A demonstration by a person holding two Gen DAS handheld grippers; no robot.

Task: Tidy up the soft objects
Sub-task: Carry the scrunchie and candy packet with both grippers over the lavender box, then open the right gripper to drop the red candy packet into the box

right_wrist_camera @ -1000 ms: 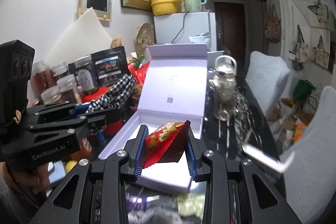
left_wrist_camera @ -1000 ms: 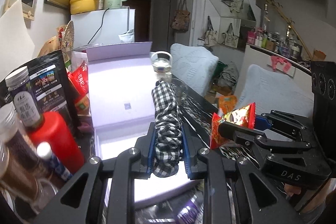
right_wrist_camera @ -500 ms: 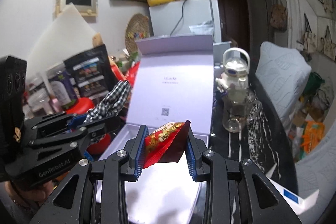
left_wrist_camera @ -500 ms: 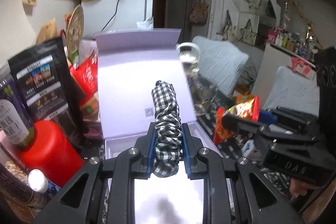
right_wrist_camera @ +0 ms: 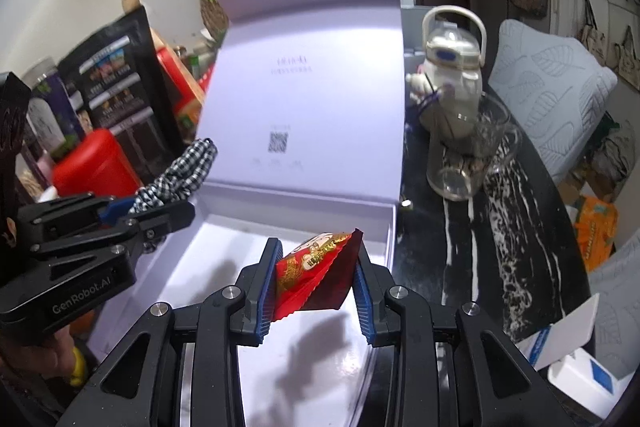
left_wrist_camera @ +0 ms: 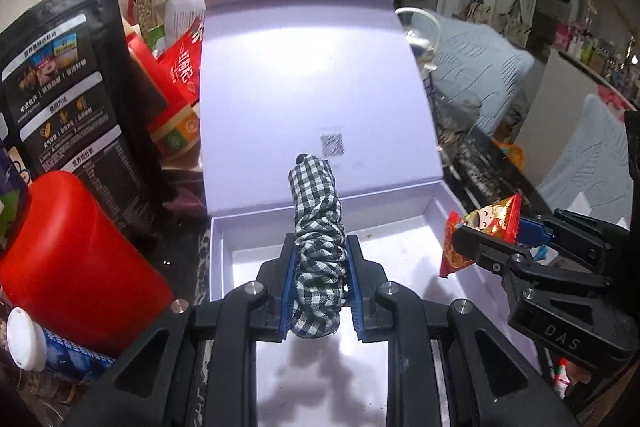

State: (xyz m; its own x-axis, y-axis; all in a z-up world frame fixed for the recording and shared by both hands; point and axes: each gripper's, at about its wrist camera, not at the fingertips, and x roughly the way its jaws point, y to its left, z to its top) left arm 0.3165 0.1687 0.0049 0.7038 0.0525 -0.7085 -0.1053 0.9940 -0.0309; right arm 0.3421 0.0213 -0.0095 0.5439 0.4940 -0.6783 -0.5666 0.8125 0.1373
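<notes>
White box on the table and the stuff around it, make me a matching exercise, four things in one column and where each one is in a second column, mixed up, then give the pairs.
Things:
1. checked scrunchie
2. red snack packet
3. red canister
4. glass mug

Places:
A. on the dark table, right of the white box
B. held in the left gripper
C. outside the box, on its left
D. held in the right gripper

Pairs: 1-B, 2-D, 3-C, 4-A
</notes>
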